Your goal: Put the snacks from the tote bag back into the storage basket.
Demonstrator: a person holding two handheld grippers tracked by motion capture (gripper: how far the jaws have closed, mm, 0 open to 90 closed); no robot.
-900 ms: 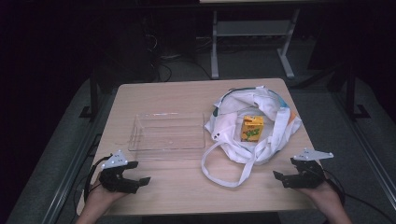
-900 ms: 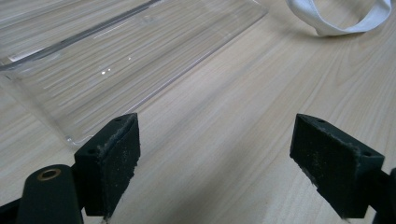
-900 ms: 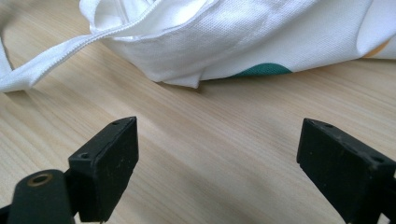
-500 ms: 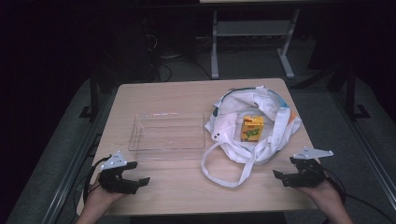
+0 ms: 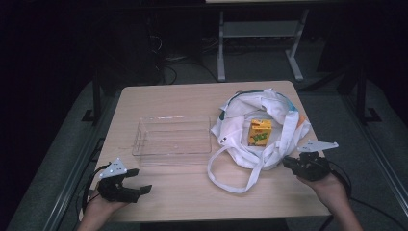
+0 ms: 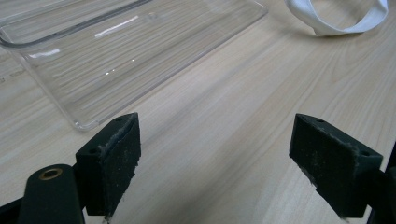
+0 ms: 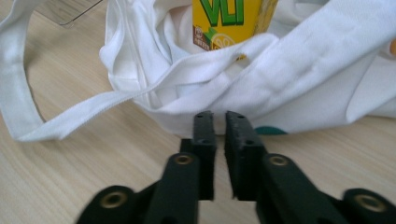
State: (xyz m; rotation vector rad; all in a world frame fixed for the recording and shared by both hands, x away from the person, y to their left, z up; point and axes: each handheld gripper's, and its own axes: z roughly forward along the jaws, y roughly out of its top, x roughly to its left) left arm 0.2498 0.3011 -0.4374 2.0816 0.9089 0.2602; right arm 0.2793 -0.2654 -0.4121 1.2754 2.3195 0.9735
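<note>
A white cloth tote bag lies slumped on the right half of the wooden table, and a yellow juice carton stands in its open mouth. My right gripper rests on the table just right of the bag, shut with nothing between its pads. In the right gripper view the right gripper points at the bag, just short of the cloth, with the carton behind a strap. My left gripper sits open at the front left. Its wide gap in the left gripper view holds nothing.
An empty clear plastic tray lies mid-table, left of the bag; its near corner is just beyond the left jaws. One long bag strap loops over the table toward the front edge. A metal table frame stands behind.
My right gripper has edged slightly forward toward the bag. The left gripper, the bag, the carton and the tray have stayed where they were.
</note>
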